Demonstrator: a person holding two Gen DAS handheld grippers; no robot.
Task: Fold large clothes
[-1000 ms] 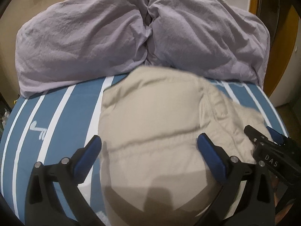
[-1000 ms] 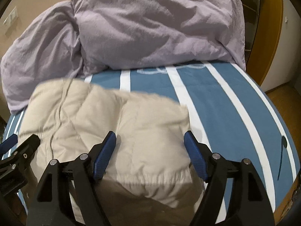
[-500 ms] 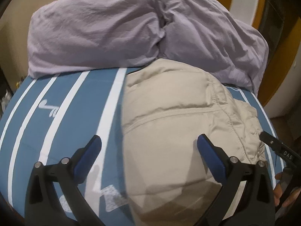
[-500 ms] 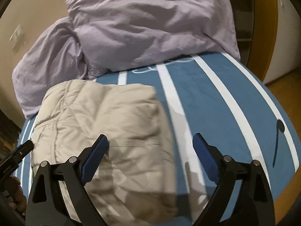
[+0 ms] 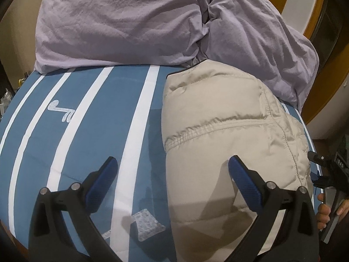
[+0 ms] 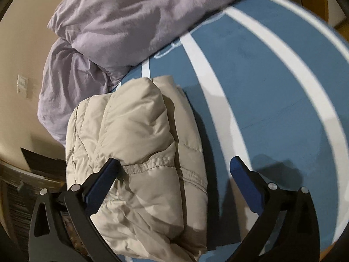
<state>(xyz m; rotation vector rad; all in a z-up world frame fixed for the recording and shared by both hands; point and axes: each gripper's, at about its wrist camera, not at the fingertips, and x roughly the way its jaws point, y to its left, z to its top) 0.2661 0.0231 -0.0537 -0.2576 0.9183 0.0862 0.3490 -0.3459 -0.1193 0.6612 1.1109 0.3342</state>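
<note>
Both views have swung aside; right gripper (image 6: pixel 174 174) has just been opening, nothing between its jaws.

Striped bed (image 5: pixel 87 120) carries the folded beige jacket (image 5: pixel 218 131) against lilac pillows (image 5: pixel 122 21). Left gripper (image 5: pixel 172 174) gapes empty. Puffy layers may spring open, being unheld; pillows crowd it.

Jacket's (image 6: pixel 135 144) near end cut off below frame.

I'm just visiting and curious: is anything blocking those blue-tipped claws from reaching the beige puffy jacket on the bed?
Nothing visible. The left gripper and right gripper hang open right over the folded jacket, with only air between.
</note>
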